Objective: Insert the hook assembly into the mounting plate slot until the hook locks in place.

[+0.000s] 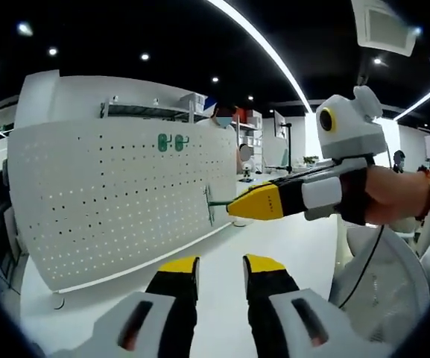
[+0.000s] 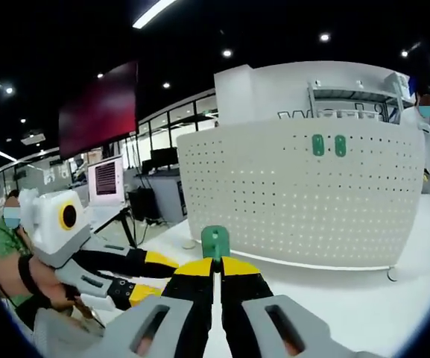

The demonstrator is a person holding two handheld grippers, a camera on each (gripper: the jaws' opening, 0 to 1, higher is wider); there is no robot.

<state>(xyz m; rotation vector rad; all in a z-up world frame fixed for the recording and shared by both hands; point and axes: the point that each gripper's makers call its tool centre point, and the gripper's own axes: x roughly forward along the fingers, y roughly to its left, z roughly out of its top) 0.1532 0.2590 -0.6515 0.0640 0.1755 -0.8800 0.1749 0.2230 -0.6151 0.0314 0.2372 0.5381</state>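
Pegboard (image 1: 118, 201) stands upright on the white table (image 1: 289, 246), two green hooks (image 1: 173, 142) already hanging near its top. Right gripper (image 1: 233, 209) pinches a green hook (image 2: 215, 242) with its jaws pressed together, tip just at the board's holes. Left gripper (image 1: 220, 270) is spread, holding nothing.

- pegboard (image 1: 118, 201): white perforated sheet, matt, smooth, looks like painted metal
- hook (image 2: 215, 242): green, smooth plastic look, slight sheen
- two more green hooks (image 2: 329, 145) high on pegboard, same finish
- right gripper (image 2: 216, 277): yellow tips matt, grey shell smooth plastic
- table (image 1: 282, 239) under pegboard: white, smooth, semi-gloss
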